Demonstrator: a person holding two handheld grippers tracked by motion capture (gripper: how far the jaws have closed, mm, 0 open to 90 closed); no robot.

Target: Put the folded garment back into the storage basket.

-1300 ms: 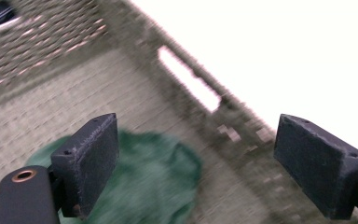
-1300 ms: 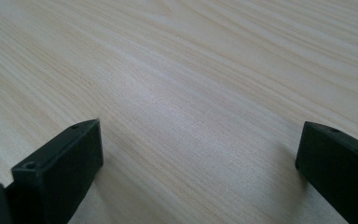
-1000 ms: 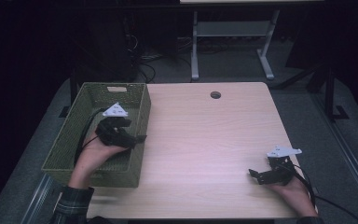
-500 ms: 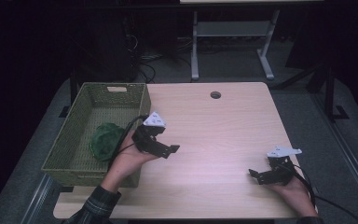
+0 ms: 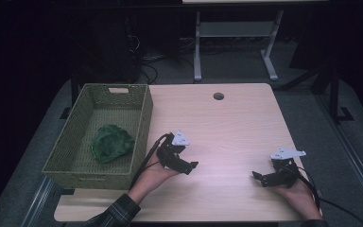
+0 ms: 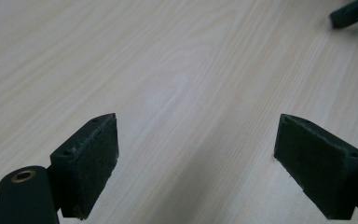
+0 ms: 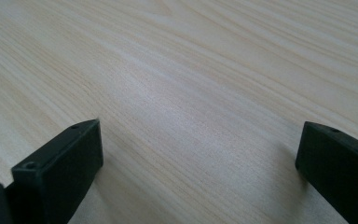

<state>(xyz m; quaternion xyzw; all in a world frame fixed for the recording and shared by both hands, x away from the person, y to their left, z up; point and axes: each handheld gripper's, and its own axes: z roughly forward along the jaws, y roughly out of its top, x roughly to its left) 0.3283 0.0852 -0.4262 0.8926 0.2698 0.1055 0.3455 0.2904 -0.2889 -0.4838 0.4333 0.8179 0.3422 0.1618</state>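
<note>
While both tongs gape, green cloth fills basket.

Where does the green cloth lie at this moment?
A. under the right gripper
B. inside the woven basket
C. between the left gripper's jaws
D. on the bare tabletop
B: the green cloth lies crumpled on the floor of the woven basket, apart from the open, empty left gripper.

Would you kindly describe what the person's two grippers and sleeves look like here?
Both the left gripper and the right gripper are black, each topped by a grey three-cornered plate and trailing a black cable. Up close, each has two blocky black jaws faced with flat dark pads, with small screw holes and a brass-coloured fitting at the left one's base. The left forearm wears a dark plaid sleeve.
</note>
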